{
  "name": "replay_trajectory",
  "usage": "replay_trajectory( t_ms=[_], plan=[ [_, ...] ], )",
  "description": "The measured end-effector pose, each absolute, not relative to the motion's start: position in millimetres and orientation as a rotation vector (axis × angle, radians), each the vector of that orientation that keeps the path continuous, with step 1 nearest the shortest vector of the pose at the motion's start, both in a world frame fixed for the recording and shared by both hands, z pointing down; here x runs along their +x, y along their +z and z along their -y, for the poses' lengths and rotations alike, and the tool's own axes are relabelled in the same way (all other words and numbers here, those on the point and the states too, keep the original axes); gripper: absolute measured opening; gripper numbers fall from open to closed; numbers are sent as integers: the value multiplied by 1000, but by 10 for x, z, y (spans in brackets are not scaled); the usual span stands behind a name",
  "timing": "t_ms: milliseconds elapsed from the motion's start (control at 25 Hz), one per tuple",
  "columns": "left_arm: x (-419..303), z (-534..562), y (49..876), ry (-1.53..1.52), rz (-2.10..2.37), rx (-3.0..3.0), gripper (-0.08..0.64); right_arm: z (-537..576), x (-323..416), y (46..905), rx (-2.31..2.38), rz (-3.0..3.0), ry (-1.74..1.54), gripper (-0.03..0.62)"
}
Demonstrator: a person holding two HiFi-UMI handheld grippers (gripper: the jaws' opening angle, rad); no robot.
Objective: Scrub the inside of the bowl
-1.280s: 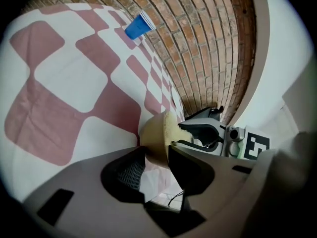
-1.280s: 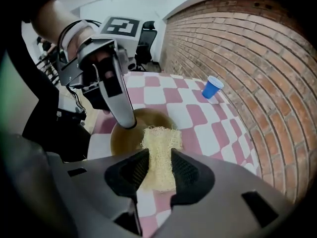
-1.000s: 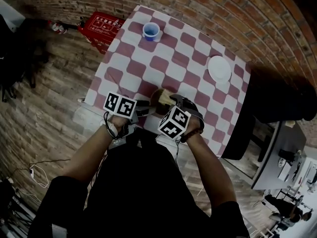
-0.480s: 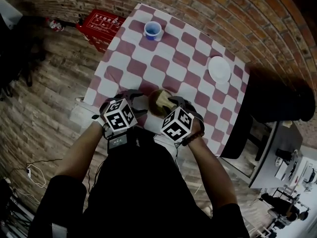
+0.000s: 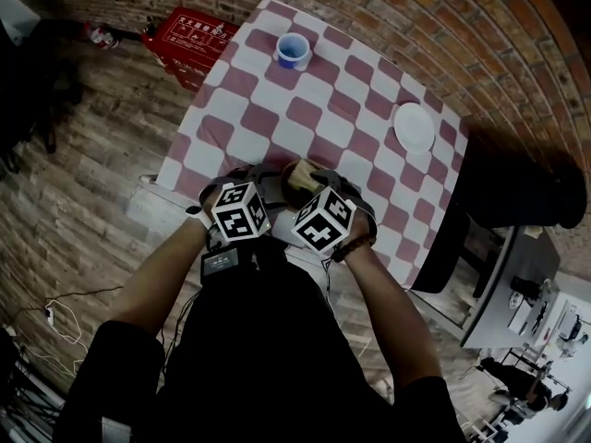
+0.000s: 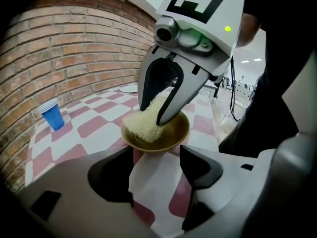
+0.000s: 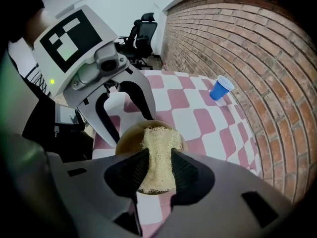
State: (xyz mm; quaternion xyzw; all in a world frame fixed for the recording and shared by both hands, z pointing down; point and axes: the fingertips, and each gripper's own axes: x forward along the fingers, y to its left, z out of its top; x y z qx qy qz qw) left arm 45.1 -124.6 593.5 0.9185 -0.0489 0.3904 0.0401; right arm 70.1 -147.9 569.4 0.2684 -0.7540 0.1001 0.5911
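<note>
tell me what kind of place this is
Probably a mock dining corner in an office or lab: a red-and-white checked tablecloth beside a red brick wall, with a black swivel office chair beyond.

We are opening the left gripper (image 6: 156, 153): its jaws are spreading wide, with only the tablecloth (image 6: 148, 182) showing between them and the bowl (image 6: 173, 133) sitting just beyond their tips. We are also rolling that gripper, so its marker cube (image 5: 242, 210) is turning a different face upward. The cube is drawing in from the left and is now coming close beside the right gripper's cube (image 5: 323, 220), narrowing the gap that was between them a moment ago.
</note>
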Motion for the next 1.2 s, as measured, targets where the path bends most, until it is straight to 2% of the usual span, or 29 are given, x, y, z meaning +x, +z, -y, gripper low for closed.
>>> replay_trajectory(
  t_ms=[240, 600, 880, 1200],
  plan=[
    [443, 1286, 5921, 1202, 161, 2831, 282, 1233, 563, 5658, 475, 1777, 168, 153],
    [449, 1175, 5906, 1177, 138, 2821, 282, 1240, 1019, 5616, 443, 1634, -13, 153],
    [448, 1169, 5913, 1189, 156, 2804, 282, 1547, 824, 5584, 512, 1679, 11, 153],
    [464, 1203, 5911, 1203, 174, 2792, 282, 1279, 525, 5596, 466, 1779, 152, 153]
  ],
)
